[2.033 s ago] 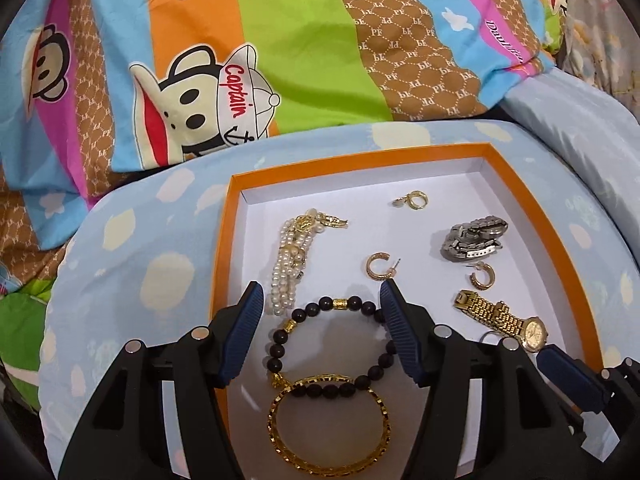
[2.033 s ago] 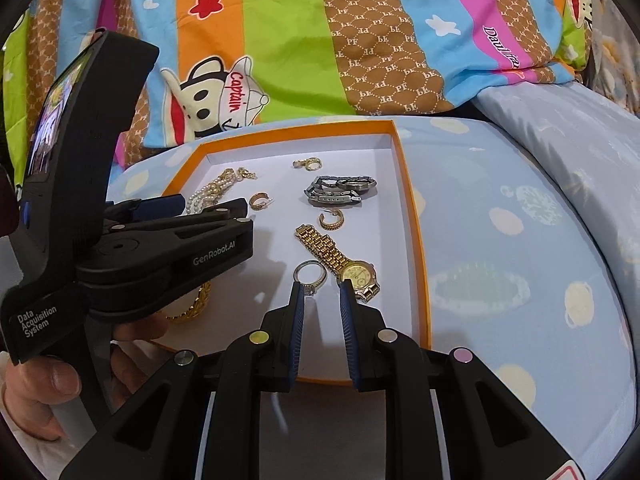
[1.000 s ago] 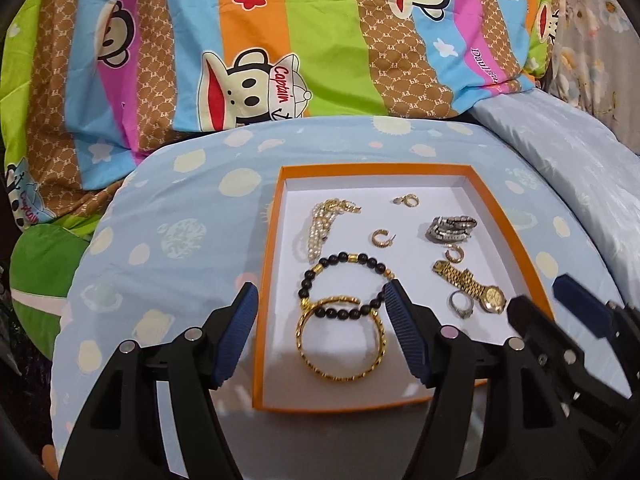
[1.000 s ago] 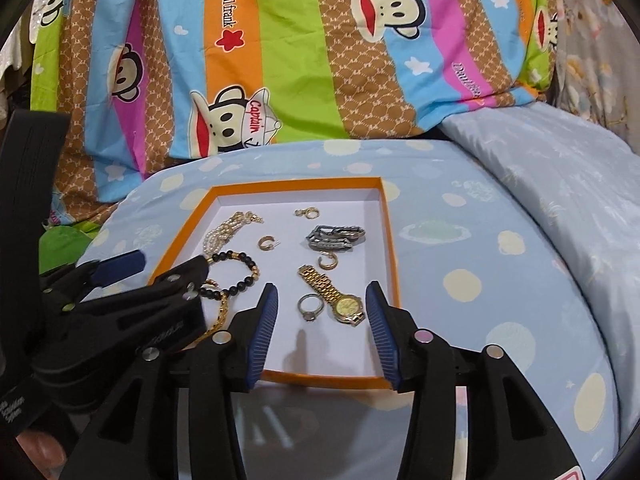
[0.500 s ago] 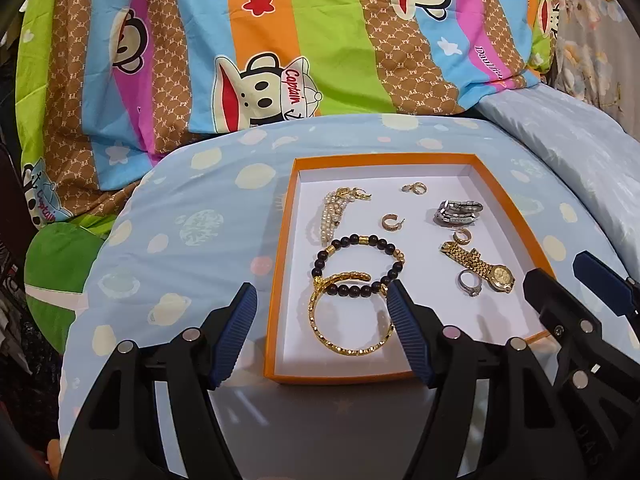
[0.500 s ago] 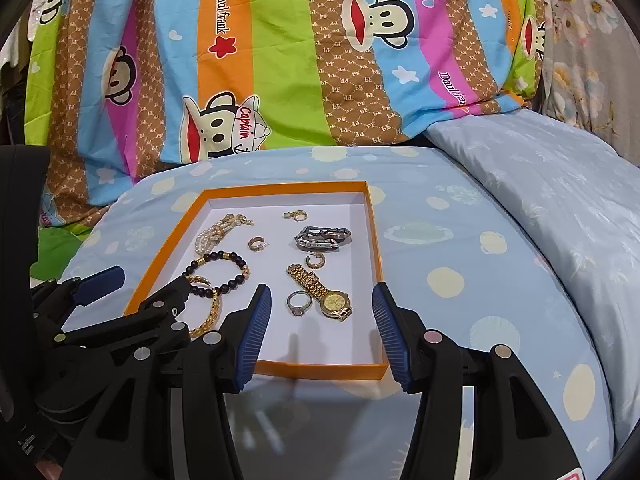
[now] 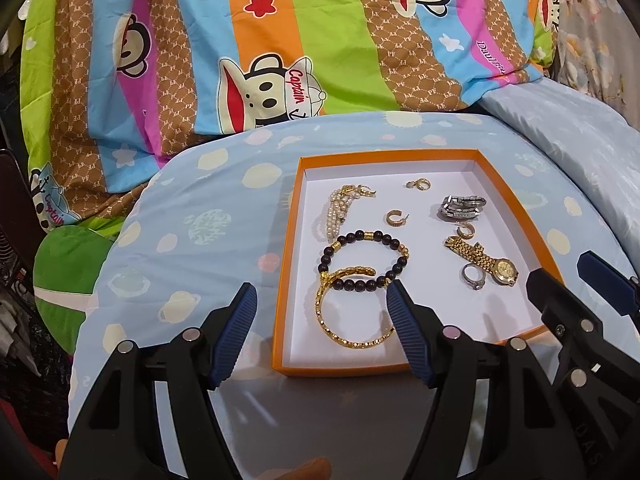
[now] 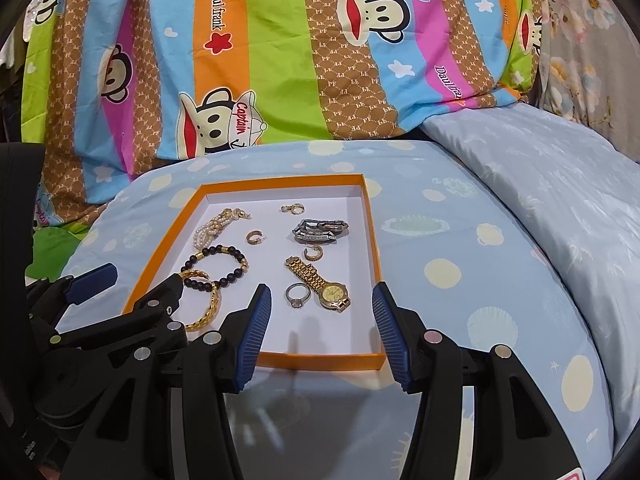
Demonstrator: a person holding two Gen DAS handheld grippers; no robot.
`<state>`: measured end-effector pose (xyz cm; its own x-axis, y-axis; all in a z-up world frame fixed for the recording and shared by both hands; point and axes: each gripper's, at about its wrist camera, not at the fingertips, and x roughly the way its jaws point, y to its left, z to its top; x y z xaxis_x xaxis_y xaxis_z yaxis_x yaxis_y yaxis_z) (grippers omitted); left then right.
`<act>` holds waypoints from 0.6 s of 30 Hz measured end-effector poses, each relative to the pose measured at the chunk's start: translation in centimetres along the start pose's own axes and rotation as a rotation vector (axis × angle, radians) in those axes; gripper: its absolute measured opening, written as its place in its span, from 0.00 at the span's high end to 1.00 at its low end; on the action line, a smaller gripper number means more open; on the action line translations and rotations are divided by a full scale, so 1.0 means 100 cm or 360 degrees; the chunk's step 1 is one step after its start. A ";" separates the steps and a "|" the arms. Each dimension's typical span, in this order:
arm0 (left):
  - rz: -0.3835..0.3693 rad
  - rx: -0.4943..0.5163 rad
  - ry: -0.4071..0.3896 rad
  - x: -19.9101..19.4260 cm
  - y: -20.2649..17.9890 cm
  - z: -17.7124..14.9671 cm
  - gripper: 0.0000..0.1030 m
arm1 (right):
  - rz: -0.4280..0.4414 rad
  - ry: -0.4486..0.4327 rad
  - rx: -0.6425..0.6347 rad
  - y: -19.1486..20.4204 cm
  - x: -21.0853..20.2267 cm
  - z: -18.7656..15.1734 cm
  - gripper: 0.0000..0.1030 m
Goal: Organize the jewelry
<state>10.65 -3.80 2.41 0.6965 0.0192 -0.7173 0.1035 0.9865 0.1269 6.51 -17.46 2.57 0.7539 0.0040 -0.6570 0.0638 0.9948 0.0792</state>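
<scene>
An orange-rimmed white tray lies on a blue spotted cushion. Inside it lie a pearl bracelet, a black bead bracelet, a gold bangle, a gold watch, a silver ring, a silver link bracelet and three gold hoop earrings. My left gripper hangs open above the tray's near left corner, holding nothing. My right gripper is open and empty over the tray's near edge.
The blue spotted cushion carries the tray. A striped cartoon-monkey cover rises behind it. A pale blue quilt lies to the right, and a green pillow to the left.
Both grippers have drawn back from the tray, so the jewelry looks smaller and farther. Two seconds ago the right jaws stood narrow at the silver ring; now they are wide apart.
</scene>
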 end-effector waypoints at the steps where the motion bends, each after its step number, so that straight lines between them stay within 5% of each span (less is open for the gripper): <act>1: -0.0002 -0.0001 -0.0003 0.000 0.000 0.000 0.37 | -0.0002 -0.0001 -0.0001 0.000 0.000 0.000 0.49; 18: 0.0048 0.0027 -0.0025 -0.003 -0.002 -0.002 0.37 | -0.0013 0.0010 -0.0009 0.002 0.000 -0.002 0.49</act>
<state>10.28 -3.94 2.42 0.7107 0.0461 -0.7020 0.0943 0.9826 0.1601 6.37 -17.27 2.44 0.7490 -0.0033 -0.6625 0.0662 0.9954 0.0699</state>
